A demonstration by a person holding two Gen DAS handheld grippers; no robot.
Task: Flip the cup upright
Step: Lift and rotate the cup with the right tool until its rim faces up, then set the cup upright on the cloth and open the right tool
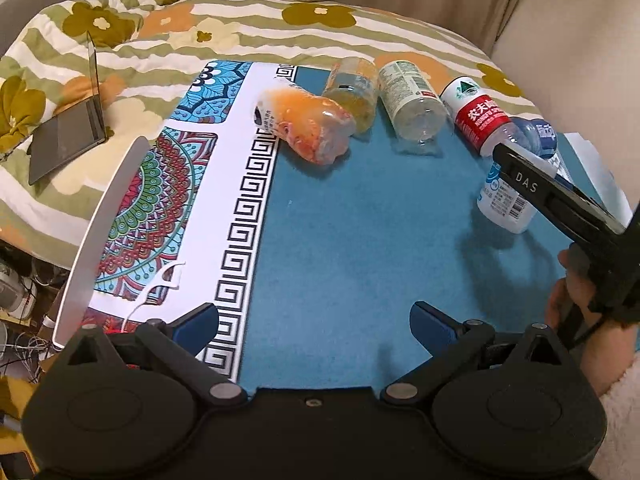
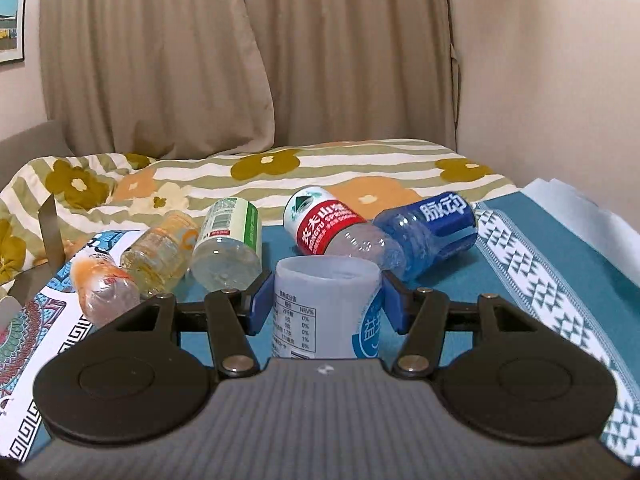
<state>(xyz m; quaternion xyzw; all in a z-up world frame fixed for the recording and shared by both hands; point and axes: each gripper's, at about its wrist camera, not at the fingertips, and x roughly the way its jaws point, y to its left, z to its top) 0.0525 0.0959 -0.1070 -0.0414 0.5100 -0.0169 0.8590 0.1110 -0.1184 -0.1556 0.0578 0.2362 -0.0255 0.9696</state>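
Nearest, low over the teal cloth of the bench (image 1: 360,240): left tool (image 1: 316,320), spread wide, empty. Just beyond, to the right: right tool (image 2: 326,300), blue pads (image 2: 260,304) set against both sides of the white cup (image 2: 326,312), apparently clamped on it. Seen from the left wrist, cup tilted, with a shadow on the cloth beneath, so probably lifted clear. Hard to tell which end faces up.

For the step: keep the squeeze light, since thin plastic likely buckles. Rotate slowly about the wrist and lower the base flat onto bare teal cloth. Loosen only once settled. Stay short of the bottles behind, since a nudge could set them rolling.

Farther back, lying in a row: orange bottle (image 1: 308,128), yellow bottle (image 1: 352,92), green-labelled bottle (image 1: 412,100), red-labelled bottle (image 1: 476,120) and blue bottle (image 2: 432,232).

Left part of the cloth patterned, with a key border. Beyond the bench: a bed with a flowered quilt (image 1: 240,32) and an open laptop (image 1: 68,140). Then beige curtains (image 2: 160,60) and a framed picture (image 2: 10,20) on the wall.
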